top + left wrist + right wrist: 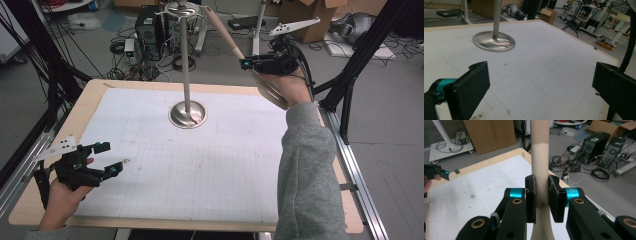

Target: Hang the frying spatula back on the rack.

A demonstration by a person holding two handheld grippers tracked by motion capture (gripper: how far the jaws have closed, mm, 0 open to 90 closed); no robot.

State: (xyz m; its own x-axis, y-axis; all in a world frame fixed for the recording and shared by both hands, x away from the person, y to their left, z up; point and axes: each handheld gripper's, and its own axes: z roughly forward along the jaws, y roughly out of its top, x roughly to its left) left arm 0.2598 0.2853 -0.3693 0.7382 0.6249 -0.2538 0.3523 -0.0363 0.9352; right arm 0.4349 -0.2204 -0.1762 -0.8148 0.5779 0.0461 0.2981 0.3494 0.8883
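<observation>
We see the right gripper (pixel 541 195) clamped on a long beige wooden-handled spatula (pixel 539 150) above the table's far edge (pixel 150 84); left gripper (pixel 107 157) unclenched near the left front corner; tall steel stand (pixel 187 114) mid-table.

A light wooden table (pixel 95 87) covered by a white gridded mat (pixel 200 165) stands on a grey floor (pixel 390 130) strewn with black cables (pixel 125 47). Beyond its far edge sit black computer towers (pixel 149 25) and brown cardboard boxes (pixel 312 15). Black frame struts (pixel 365 50) rise at the right, and a metal rail (pixel 357 175) runs along that table edge.
</observation>
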